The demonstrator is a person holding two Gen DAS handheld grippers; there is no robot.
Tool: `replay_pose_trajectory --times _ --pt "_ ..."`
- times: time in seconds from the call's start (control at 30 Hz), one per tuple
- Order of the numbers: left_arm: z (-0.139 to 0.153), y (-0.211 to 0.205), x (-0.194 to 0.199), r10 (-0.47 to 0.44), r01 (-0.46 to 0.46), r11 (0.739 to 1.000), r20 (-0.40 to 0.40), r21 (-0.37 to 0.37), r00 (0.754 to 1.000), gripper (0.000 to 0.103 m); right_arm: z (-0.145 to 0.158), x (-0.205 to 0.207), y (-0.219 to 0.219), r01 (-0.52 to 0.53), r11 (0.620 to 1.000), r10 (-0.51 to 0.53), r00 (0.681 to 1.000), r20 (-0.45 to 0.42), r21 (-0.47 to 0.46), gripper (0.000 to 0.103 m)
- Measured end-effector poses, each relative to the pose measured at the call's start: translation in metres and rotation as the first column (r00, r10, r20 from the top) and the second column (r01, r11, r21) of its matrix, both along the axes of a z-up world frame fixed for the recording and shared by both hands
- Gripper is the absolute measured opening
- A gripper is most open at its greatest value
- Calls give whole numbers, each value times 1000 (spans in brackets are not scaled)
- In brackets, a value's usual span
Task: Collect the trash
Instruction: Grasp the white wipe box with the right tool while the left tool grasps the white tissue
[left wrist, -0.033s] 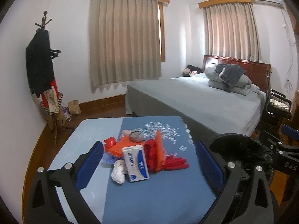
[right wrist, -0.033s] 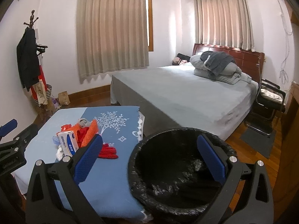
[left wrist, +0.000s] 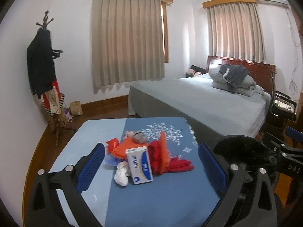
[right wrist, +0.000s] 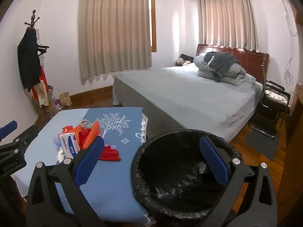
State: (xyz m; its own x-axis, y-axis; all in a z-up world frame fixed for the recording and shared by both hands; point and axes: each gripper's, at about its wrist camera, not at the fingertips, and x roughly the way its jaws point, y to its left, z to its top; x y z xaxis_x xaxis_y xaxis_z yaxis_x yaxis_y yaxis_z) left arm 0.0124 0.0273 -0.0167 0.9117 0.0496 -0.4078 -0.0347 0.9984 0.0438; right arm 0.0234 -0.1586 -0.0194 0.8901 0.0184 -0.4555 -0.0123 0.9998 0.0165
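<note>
Coat rack (left wrist: 45, 71) stands far left against the wall, clear of the work; not part of the task.

Table (left wrist: 151, 204), blue cloth, sits in front of both cameras. Trash is heaped in one pile near its middle: orange net (left wrist: 123, 147), crumpled tissue (left wrist: 121, 174) at the near edge, white-and-blue box (left wrist: 140, 164) lying on top toward the cameras, grey wad (left wrist: 140, 138) behind, red glove (left wrist: 180, 165) trailing right. Items touch or overlap; what lies underneath cannot be told.

Left gripper (left wrist: 151, 166) hovers above the near half of the table, jaws spread wide, nothing between them. The box and tissue sit centred in the gap, so the aim looks set on the pile. Judgement: the approach step is in hand and no piece is collected yet.

Bin (right wrist: 181, 172), black liner, stands just beside the table's right edge, mouth open upward. That placement keeps the carry from pile to bin short. Only liner folds are seen inside; the bottom is dark.

Right gripper (right wrist: 151, 162) is held over the bin rim, jaws likewise apart and empty. It seems to wait near the bin while the left works, or it could steady the rim.

Bed (right wrist: 189, 98) lies behind, well apart.

Likely first pick: the box, being topmost and rigid. Risk: net may snag and drag along.
</note>
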Motion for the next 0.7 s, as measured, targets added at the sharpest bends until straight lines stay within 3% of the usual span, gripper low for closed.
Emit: replay_pose_trajectory --times 0.37,0.7 --pt "-46 65 30 147 -144 989 -59 44 987 97 -42 56 53 -121 992 123 990 -63 34 98" --pt "-80 102 52 198 -193 979 -108 59 974 97 -73 83 107 -225 974 224 970 -92 -3 98"
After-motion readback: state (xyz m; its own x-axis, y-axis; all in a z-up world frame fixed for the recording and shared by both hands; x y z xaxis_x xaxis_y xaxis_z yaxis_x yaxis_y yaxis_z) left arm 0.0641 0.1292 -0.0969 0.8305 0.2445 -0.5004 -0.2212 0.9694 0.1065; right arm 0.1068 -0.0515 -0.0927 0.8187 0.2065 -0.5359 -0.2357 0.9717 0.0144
